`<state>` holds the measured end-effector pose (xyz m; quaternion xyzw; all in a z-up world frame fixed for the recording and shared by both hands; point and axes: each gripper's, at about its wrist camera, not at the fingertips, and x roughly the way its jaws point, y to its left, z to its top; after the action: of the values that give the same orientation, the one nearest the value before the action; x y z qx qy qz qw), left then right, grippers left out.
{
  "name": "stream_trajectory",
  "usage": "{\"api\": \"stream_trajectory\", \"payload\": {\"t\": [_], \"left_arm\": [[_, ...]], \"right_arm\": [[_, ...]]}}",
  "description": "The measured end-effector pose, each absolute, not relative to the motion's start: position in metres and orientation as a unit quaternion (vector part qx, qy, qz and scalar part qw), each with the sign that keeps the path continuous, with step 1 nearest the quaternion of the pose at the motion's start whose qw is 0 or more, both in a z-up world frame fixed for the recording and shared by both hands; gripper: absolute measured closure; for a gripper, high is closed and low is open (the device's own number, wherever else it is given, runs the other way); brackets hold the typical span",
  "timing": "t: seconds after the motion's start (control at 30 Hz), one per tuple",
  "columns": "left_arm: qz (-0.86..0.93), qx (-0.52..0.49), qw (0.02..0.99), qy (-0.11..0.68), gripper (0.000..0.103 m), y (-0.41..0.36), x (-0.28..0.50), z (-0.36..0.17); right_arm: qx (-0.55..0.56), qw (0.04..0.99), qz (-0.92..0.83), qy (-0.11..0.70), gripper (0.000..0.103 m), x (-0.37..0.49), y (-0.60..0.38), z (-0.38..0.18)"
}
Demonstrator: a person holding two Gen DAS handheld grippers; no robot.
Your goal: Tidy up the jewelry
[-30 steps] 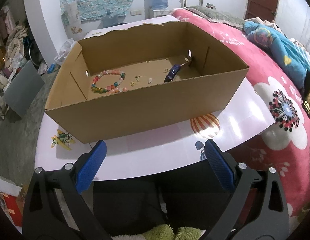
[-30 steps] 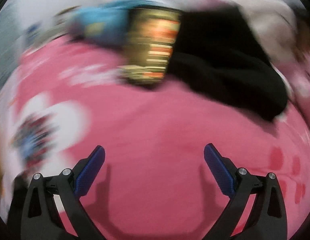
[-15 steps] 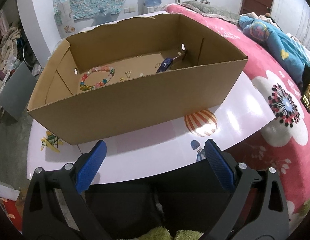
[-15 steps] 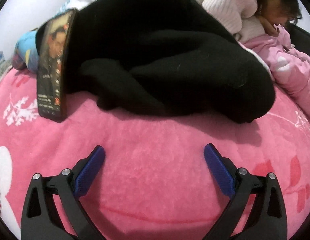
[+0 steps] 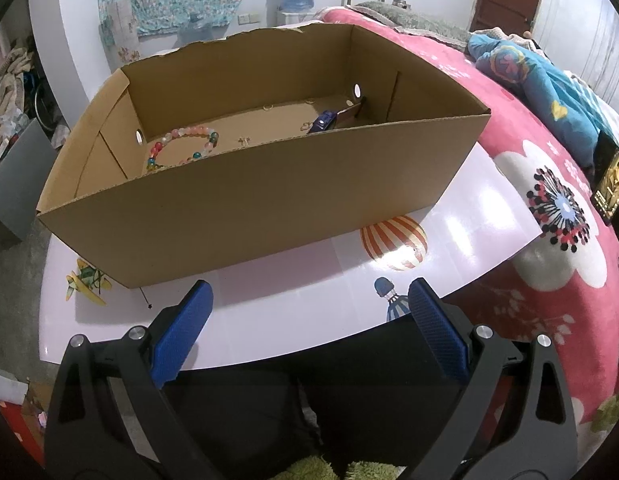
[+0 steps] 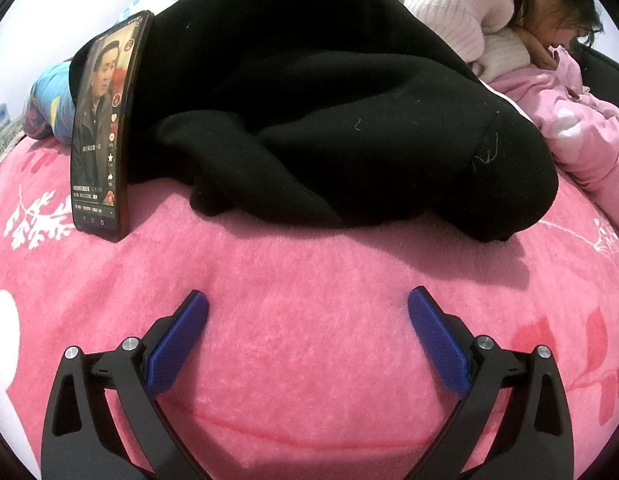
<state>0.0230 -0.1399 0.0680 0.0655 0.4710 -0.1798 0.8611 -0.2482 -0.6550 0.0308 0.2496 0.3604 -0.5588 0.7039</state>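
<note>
Jewelry: one beaded bracelet (image 5: 184, 145) of mixed colours and a few small pieces, too tiny to count, on the box floor.
Box: one open cardboard box (image 5: 245, 200) on a white board (image 5: 293, 300); one small dark blue object (image 5: 323, 121) lies inside, toward its right end.
Left gripper (image 5: 308, 309): spread wide, empty, near the box.
Right gripper (image 6: 308, 314): spread wide, empty, over a pink blanket (image 6: 309, 280).
Phone: one phone (image 6: 101, 128) propped against black fabric (image 6: 329, 120).

Open cardboard box (image 5: 245, 200) w/ beaded bracelet (image 5: 181, 146) inside sat on white table (image 5: 289, 300); left gripper (image 5: 307, 304) gaped empty.
</note>
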Motion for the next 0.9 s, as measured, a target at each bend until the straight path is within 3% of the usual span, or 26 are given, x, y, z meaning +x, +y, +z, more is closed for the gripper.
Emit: {"api": "stream_trajectory", "payload": {"t": [0.9], "left_arm": [[-0.177, 0.074, 0.861, 0.471, 0.008, -0.141, 0.021, 0.067]], "right_arm": [[0.249, 0.704, -0.558, 0.362, 0.006, -0.258, -0.659, 0.035]]}}
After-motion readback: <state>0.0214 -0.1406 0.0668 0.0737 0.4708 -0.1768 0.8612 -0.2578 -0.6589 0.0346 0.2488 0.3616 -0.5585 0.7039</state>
